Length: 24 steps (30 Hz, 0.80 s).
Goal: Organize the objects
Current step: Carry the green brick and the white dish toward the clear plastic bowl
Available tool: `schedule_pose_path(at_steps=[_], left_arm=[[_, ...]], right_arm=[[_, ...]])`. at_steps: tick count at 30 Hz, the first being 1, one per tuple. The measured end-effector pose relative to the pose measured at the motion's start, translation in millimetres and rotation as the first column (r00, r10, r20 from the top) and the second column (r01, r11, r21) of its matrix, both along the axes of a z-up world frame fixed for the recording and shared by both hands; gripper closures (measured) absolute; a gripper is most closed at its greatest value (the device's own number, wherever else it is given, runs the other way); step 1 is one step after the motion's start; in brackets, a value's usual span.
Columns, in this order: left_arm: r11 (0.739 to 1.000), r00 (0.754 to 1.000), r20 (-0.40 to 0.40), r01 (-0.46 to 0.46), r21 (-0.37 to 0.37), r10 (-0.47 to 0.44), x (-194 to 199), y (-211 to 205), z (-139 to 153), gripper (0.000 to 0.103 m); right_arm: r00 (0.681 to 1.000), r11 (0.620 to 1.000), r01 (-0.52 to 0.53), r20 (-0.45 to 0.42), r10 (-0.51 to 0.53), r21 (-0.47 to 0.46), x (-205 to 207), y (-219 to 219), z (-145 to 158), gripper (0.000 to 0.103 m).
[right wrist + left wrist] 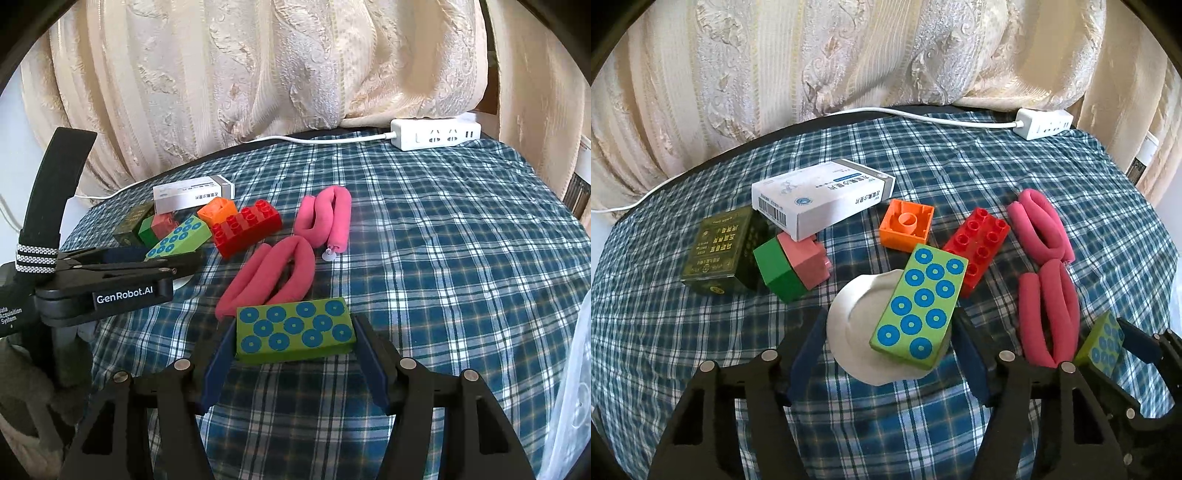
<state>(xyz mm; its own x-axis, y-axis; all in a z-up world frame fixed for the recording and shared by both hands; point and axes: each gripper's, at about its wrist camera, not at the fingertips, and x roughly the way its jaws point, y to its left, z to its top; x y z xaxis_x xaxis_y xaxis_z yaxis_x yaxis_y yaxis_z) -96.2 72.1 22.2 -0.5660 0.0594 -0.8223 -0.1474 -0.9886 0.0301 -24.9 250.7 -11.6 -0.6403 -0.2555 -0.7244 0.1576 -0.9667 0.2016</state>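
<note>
My left gripper (890, 325) is shut on a white bowl (857, 332); a green block with blue rings (919, 306) leans on the bowl. My right gripper (293, 332) is shut on a second green ringed block (295, 330), held low over the plaid cloth; that block shows at the right edge of the left wrist view (1102, 345). On the cloth lie a red brick (977, 245), an orange brick (907, 225), a green-and-pink block (792, 264), a white medicine box (823, 195), a dark green box (722, 251) and pink foam rollers (1047, 284).
A white power strip (436, 134) with its cable lies at the table's far edge before a cream curtain (258, 74). The plaid tablecloth (461, 258) is bare on the right. A clear plastic bag (572, 387) hangs at the right edge.
</note>
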Motion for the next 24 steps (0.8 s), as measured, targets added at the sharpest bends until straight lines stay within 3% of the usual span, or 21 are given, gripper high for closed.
schedule_pose_path(at_steps=[24], left_arm=[[0.999, 0.993, -0.117, -0.009, 0.035, 0.013, 29.5, -3.2, 35.3, 0.035]], right_arm=[[0.998, 0.999, 0.034, -0.043, -0.034, -0.006, 4.8, 5.8, 4.9, 0.038]])
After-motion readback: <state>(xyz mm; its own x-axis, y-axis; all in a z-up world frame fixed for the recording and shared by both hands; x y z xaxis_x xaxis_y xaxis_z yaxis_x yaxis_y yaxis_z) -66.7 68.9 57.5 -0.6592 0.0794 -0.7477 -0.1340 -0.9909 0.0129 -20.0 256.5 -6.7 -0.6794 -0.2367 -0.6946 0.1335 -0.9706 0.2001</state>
